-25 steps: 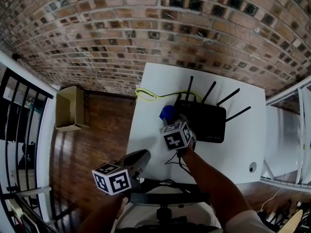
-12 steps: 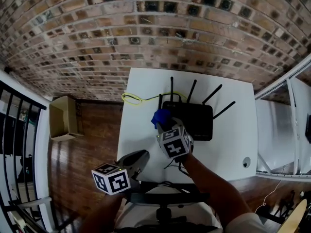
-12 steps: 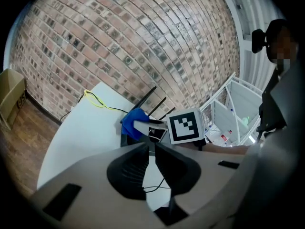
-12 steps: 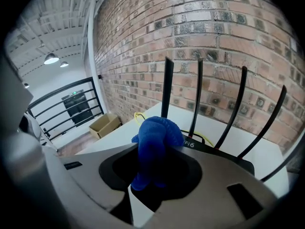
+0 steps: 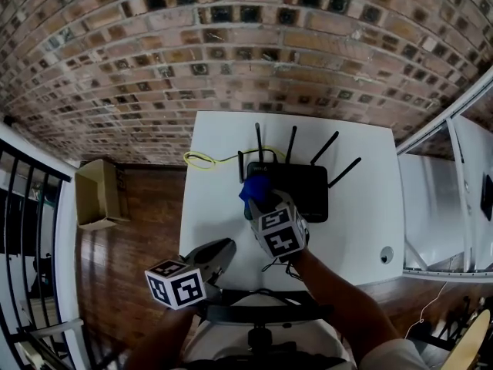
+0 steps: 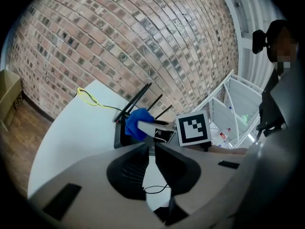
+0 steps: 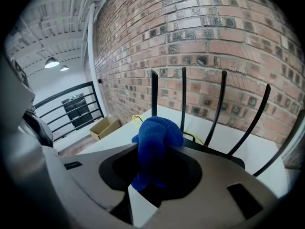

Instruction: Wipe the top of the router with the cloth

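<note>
The black router (image 5: 304, 193) with four upright antennas lies on the white table (image 5: 216, 206); it also shows as the router (image 6: 120, 133) and the router (image 7: 217, 155) in the two gripper views. My right gripper (image 5: 259, 200) (image 7: 157, 150) is shut on a bunched blue cloth (image 5: 253, 187) (image 7: 156, 133) and holds it over the router's left end. Whether the cloth touches the top I cannot tell. The blue cloth (image 6: 136, 124) also shows from the left. My left gripper (image 5: 226, 247) (image 6: 152, 146) hangs at the table's near-left edge, shut and holding nothing.
A yellow cable (image 5: 202, 159) loops on the table left of the router. A thin black cable (image 5: 274, 267) lies at the near edge above a black chair (image 5: 262, 314). A cardboard box (image 5: 98, 193) sits on the wood floor. A brick wall (image 5: 246, 60) stands behind.
My right gripper has carried the blue cloth away from me, from in front of the router onto its left end. The left gripper has kept its place in the picture.
</note>
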A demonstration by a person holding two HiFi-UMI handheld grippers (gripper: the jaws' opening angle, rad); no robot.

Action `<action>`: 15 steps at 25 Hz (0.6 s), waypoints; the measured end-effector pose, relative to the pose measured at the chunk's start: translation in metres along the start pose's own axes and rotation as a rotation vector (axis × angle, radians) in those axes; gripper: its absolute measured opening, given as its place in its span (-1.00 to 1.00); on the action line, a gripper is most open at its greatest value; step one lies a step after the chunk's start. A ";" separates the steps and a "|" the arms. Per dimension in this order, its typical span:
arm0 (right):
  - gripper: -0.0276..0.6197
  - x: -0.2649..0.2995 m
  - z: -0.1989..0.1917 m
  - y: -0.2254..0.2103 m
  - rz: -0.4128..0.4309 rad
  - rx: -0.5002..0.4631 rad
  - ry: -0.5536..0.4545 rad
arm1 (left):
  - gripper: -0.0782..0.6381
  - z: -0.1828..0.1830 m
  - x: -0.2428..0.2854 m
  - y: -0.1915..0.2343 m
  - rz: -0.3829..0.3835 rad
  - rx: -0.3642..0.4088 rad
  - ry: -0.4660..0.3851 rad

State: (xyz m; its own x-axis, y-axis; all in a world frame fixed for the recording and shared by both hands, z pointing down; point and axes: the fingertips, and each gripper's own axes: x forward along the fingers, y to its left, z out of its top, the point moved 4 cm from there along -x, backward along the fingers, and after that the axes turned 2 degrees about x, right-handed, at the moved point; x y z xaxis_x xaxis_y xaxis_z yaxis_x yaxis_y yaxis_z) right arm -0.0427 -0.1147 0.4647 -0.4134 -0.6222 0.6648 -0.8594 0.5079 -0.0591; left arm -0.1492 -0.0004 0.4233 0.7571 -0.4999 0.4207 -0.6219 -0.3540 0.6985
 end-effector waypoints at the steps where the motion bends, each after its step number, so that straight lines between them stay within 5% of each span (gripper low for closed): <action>1: -0.51 -0.002 0.000 0.000 0.003 0.002 -0.003 | -0.62 0.000 0.001 -0.001 0.001 0.003 0.002; 15: -0.51 -0.058 -0.010 -0.029 0.002 0.088 -0.103 | -0.63 0.012 0.024 -0.020 -0.038 0.065 0.013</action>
State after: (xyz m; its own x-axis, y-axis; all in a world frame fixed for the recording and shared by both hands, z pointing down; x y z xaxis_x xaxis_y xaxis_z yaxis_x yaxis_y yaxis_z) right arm 0.0089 -0.0879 0.4352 -0.4402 -0.6811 0.5851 -0.8795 0.4582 -0.1283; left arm -0.1207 -0.0152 0.4124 0.7824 -0.4750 0.4027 -0.6043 -0.4230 0.6752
